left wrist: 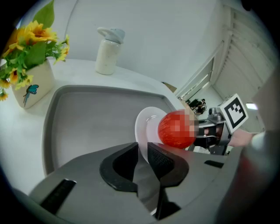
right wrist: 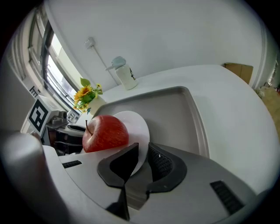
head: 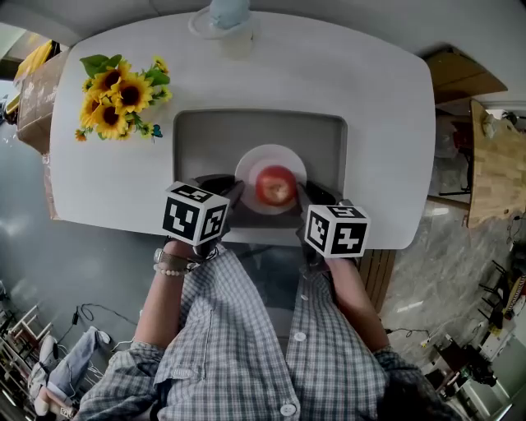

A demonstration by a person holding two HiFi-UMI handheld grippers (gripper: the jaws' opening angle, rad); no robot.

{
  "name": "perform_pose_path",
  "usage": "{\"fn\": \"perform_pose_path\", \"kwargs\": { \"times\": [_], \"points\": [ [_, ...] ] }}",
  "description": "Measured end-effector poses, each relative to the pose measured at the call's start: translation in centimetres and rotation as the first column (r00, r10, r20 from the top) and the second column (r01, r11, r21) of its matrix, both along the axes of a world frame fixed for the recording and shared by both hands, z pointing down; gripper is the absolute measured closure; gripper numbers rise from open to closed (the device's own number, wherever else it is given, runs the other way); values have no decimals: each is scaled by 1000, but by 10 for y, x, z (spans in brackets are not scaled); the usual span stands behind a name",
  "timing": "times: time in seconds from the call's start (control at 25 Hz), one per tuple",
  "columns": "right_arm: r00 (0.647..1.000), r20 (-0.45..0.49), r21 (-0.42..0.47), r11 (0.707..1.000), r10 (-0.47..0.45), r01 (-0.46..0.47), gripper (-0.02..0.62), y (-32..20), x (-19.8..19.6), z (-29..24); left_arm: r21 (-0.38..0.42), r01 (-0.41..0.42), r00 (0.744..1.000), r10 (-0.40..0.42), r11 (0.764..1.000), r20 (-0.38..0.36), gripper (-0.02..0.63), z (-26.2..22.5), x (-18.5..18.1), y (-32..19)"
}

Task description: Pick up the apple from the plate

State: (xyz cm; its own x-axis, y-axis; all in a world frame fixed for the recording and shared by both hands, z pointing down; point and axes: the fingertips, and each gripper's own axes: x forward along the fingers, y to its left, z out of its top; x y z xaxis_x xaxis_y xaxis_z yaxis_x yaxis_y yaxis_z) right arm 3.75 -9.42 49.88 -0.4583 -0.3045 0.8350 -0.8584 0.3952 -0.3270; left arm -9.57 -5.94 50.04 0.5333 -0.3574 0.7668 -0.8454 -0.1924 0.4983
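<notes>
A red apple (head: 276, 185) rests on a small white plate (head: 270, 159), over the near part of a grey tray (head: 205, 131). My left gripper (head: 234, 194) is at the plate's left rim and my right gripper (head: 302, 197) at its right rim. In the left gripper view the plate (left wrist: 145, 124) edge runs between the narrow jaws of the left gripper (left wrist: 143, 152), with the apple (left wrist: 174, 129) just beyond. In the right gripper view the right gripper (right wrist: 143, 154) pinches the plate (right wrist: 138, 126) rim beside the apple (right wrist: 105, 133). I cannot tell whether the plate touches the tray.
A white vase of sunflowers (head: 115, 97) stands at the back left of the white table (head: 386, 123). A white bottle (head: 227, 20) stands at the far edge. The tray's raised rim (right wrist: 199, 127) surrounds the plate. Wooden furniture (head: 493, 160) stands right of the table.
</notes>
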Motion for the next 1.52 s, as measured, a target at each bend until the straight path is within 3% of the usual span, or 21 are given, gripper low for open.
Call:
{"fn": "perform_pose_path", "kwargs": {
  "times": [0.64, 0.96, 1.28, 1.52],
  "points": [
    [975, 12, -49, 974, 223, -222, 529, -20, 61, -18, 23, -121, 993, 122, 992, -5, 535, -14, 55, -40],
    [952, 14, 0, 953, 304, -304, 529, -47, 98, -41, 81, -184, 983, 185, 980, -12, 535, -32, 91, -78],
    [902, 26, -29, 902, 431, -430, 529, -56, 142, -42, 159, -289, 956, 292, 944, 8, 535, -50, 140, -124],
    [847, 21, -56, 846, 532, -530, 529, -50, 179, -37, 173, -396, 918, 395, 902, 42, 535, -47, 183, -137]
  ]
}}
